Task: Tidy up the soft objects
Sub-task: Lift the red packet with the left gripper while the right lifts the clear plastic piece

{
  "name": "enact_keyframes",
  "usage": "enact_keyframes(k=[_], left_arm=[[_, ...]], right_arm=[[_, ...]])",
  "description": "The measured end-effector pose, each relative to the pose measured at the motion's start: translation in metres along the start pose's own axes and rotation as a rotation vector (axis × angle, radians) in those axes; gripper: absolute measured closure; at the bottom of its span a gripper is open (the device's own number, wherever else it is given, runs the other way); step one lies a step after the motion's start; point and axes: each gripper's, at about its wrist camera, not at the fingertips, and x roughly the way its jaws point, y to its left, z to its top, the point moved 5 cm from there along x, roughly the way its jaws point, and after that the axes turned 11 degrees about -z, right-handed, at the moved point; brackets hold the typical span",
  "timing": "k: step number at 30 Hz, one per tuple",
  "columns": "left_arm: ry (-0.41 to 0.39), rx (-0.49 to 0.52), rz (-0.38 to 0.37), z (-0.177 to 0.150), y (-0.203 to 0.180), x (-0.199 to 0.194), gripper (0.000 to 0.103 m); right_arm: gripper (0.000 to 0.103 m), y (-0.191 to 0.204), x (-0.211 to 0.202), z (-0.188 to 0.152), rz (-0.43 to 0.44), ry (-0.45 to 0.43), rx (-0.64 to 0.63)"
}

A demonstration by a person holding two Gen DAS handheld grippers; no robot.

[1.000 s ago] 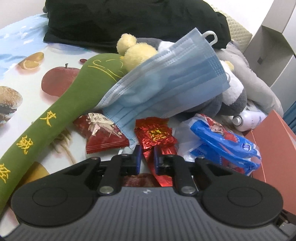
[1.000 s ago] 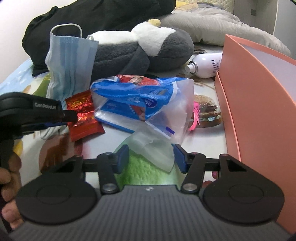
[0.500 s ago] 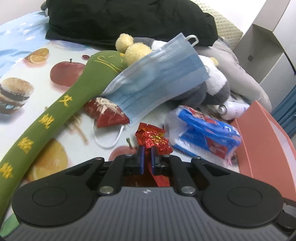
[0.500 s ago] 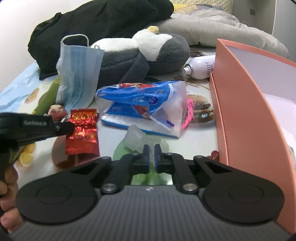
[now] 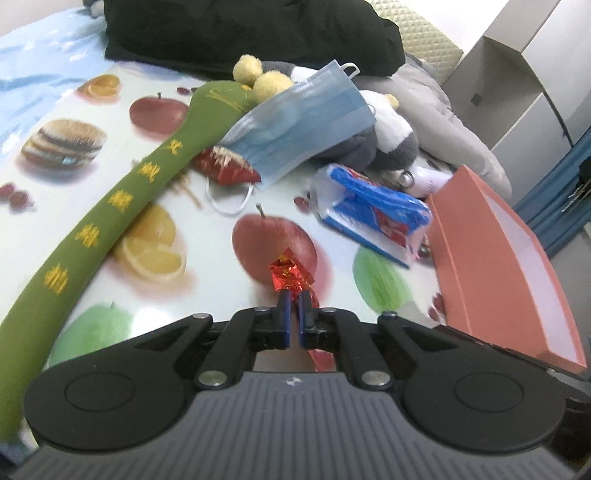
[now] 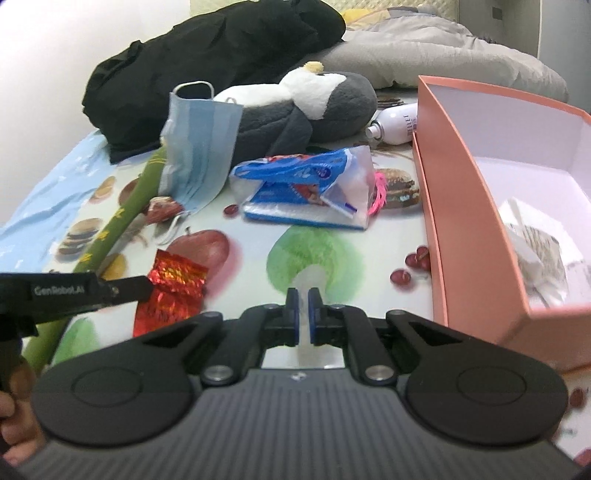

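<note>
My left gripper (image 5: 291,295) is shut on a red foil packet (image 5: 290,275) and holds it above the printed tablecloth; it also shows in the right wrist view (image 6: 171,291). My right gripper (image 6: 303,295) is shut on a thin clear plastic bag (image 6: 308,280) lifted off the cloth. A pink box (image 6: 476,206) stands at the right, with white packets (image 6: 535,243) inside. A blue face mask (image 5: 299,122), a grey plush penguin (image 6: 295,107), a long green pillow (image 5: 122,199) and a blue-and-clear bag (image 6: 310,184) lie beyond.
Black clothing (image 5: 236,33) and a grey cushion (image 6: 436,62) lie at the back. A white spray bottle (image 6: 395,123) lies beside the box. Another red packet (image 5: 225,166) sits under the mask. A white cabinet (image 5: 517,81) stands at the right.
Both grippers have pulled back and risen. The left has lifted the red foil packet off the cloth. The right gripper has shut on the clear plastic bag and raised it.
</note>
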Motion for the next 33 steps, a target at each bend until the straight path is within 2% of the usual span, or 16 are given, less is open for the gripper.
enact_keyframes(k=[3, 10, 14, 15, 16, 17, 18, 19, 28, 31, 32, 33], left_arm=[[0.038, -0.017, -0.026, -0.013, 0.000, -0.012, 0.098], [0.116, 0.030, 0.004, -0.038, 0.002, -0.029, 0.098], [0.151, 0.021, 0.036, -0.042, 0.010, -0.027, 0.096], [0.164, 0.022, 0.041, -0.041, 0.010, -0.025, 0.089], [0.172, 0.025, 0.043, -0.041, 0.010, -0.025, 0.072], [0.171, 0.031, 0.042, -0.041, 0.009, -0.025, 0.061], [0.162, 0.039, 0.041, -0.040, 0.008, -0.025, 0.044], [0.154, 0.048, 0.040, -0.039, 0.006, -0.025, 0.041], [0.192, 0.079, 0.018, -0.031, -0.004, -0.007, 0.037], [0.205, 0.105, 0.028, -0.030, -0.008, -0.001, 0.036], [0.207, 0.112, 0.029, -0.030, -0.009, 0.001, 0.036], [0.210, 0.119, 0.031, -0.030, -0.010, 0.002, 0.036]], right_arm=[[0.094, -0.001, -0.013, -0.010, 0.018, 0.018, 0.015], [0.091, -0.001, -0.026, -0.042, 0.033, 0.085, 0.015], [0.091, -0.001, -0.025, -0.050, 0.031, 0.101, 0.017], [0.086, -0.001, -0.024, -0.049, 0.019, 0.100, 0.011], [0.079, -0.001, -0.024, -0.048, 0.007, 0.099, 0.008], [0.062, -0.002, -0.024, -0.047, -0.003, 0.093, 0.013], [0.051, -0.004, -0.024, -0.045, -0.010, 0.084, 0.019], [0.049, -0.005, -0.023, -0.043, -0.019, 0.072, 0.021], [0.051, 0.007, 0.000, -0.040, -0.042, 0.070, -0.026], [0.063, 0.009, 0.005, -0.041, -0.046, 0.076, -0.026], [0.074, 0.009, 0.006, -0.043, -0.053, 0.084, -0.027], [0.075, 0.009, 0.005, -0.043, -0.050, 0.087, -0.024]])
